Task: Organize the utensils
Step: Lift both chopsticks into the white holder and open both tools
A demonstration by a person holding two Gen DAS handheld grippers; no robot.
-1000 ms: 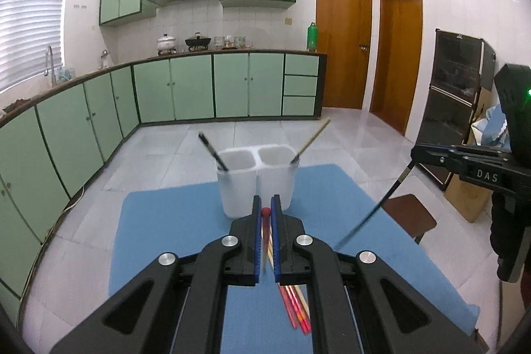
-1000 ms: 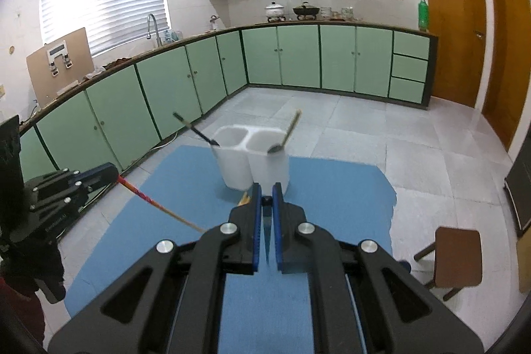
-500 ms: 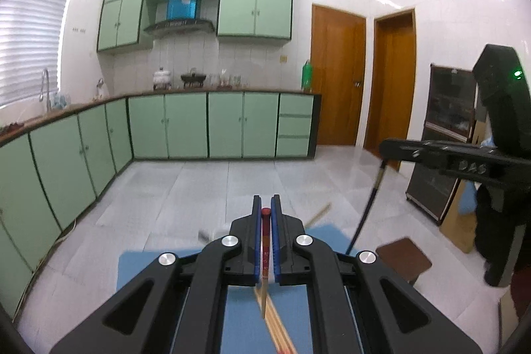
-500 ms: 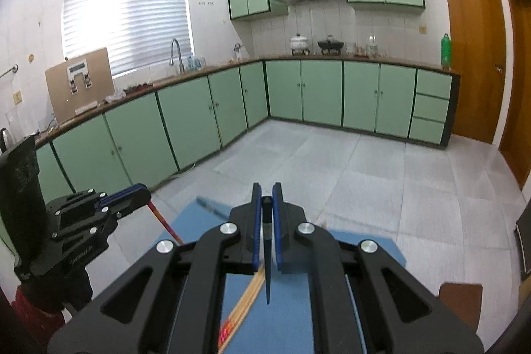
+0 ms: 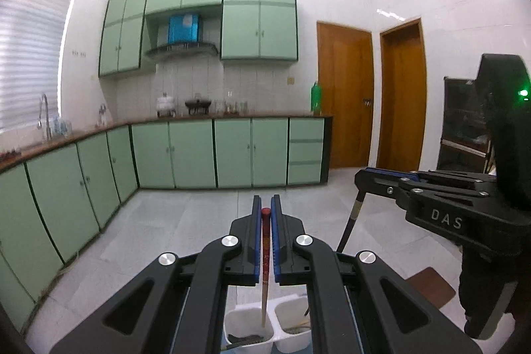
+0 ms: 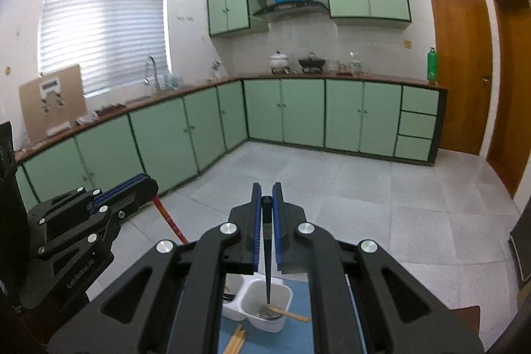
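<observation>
Left gripper point(image 5: 264, 214): jaws closed on 1 red-topped chopstick point(image 5: 265, 267), which hangs with its lower end over the left compartment of the white 2-compartment holder point(image 5: 252, 329) at 6 o'clock in the left wrist view.

Right gripper point(image 6: 266, 204): jaws closed on 1 black chopstick point(image 6: 267, 264), tip pointing down into the right compartment, above a utensil lying there.

The holder stands on the blue mat point(image 6: 298, 320). More wooden chopsticks point(image 6: 236, 337) lie on the mat at 7 o'clock of the holder in the right wrist view.
</observation>
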